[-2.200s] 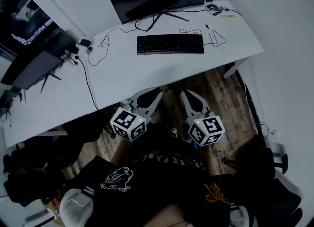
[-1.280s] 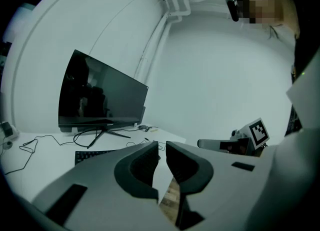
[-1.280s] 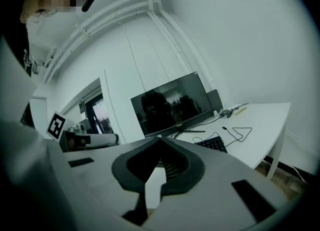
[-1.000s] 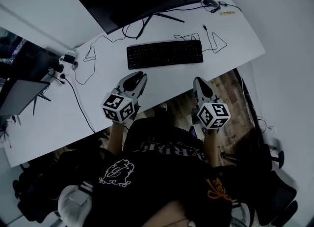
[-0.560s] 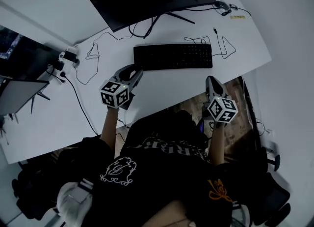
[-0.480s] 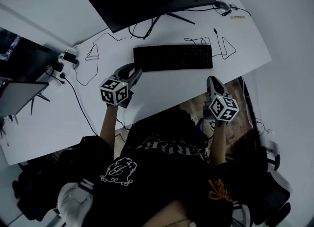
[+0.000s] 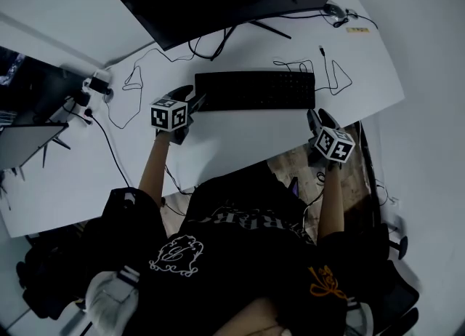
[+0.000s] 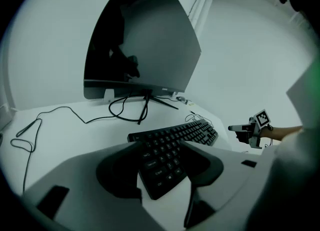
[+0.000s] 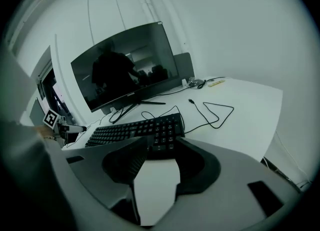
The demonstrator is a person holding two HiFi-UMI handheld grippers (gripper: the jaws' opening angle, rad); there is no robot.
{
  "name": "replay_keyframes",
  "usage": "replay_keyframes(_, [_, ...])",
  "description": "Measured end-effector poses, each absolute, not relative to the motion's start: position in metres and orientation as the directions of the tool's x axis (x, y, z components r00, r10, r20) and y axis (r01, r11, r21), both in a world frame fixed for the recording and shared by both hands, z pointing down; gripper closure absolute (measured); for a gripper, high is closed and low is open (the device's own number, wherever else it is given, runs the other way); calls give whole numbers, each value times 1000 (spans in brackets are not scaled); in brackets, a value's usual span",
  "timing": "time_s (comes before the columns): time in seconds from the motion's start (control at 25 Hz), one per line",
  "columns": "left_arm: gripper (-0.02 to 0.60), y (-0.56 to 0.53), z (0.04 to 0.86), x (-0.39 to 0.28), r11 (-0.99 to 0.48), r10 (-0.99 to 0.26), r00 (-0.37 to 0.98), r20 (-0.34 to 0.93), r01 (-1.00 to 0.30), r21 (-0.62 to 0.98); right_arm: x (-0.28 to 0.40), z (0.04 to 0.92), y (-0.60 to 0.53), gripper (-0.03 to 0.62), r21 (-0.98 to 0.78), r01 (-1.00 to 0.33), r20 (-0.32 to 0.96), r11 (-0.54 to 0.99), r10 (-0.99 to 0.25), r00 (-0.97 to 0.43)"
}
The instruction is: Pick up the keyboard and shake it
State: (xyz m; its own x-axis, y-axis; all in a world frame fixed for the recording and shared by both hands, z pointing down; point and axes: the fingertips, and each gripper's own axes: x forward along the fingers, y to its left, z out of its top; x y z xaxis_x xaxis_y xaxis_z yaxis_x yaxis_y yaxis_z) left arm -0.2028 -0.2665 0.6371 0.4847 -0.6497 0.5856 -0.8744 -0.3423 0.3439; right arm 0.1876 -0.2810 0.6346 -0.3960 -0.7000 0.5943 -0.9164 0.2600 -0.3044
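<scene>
A black keyboard (image 7: 254, 91) lies flat on the white desk (image 7: 225, 145), in front of the monitor. My left gripper (image 7: 193, 100) is at its left end. In the left gripper view the jaws stand apart and have just been opening; the keyboard's (image 8: 172, 142) near corner shows in the gap of the left gripper (image 8: 160, 161), with no pad pressing on it. My right gripper (image 7: 317, 117) sits just short of the right end. Its jaws have also just been opening, and only bare desk lies inside the right gripper (image 9: 159, 151), with the keyboard (image 9: 135, 130) just beyond.
A large dark monitor (image 7: 218, 0) stands behind the keyboard, with looped cables (image 7: 320, 65) and a mouse (image 7: 336, 11) to the right. A second screen (image 7: 25, 138) and a power adapter (image 7: 94, 84) are at the left. The desk's front edge is under my arms.
Both grippers have come forward and down from the desk's front edge to the keyboard's two ends. Their jaws, shut a second ago, now stand apart.
</scene>
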Motion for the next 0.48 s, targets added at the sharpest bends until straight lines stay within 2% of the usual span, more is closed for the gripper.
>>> replay_keyframes(0.32, [295, -291, 677, -210, -193, -612, 439, 658, -890, 414, 183, 680, -322, 292, -290, -922, 709, 257, -590, -387])
replay_keyframes(0.48, [247, -297, 693, -207, -147, -590, 459, 665, -870, 470, 181, 691, -328, 267, -314, -913, 726, 260, -554, -407])
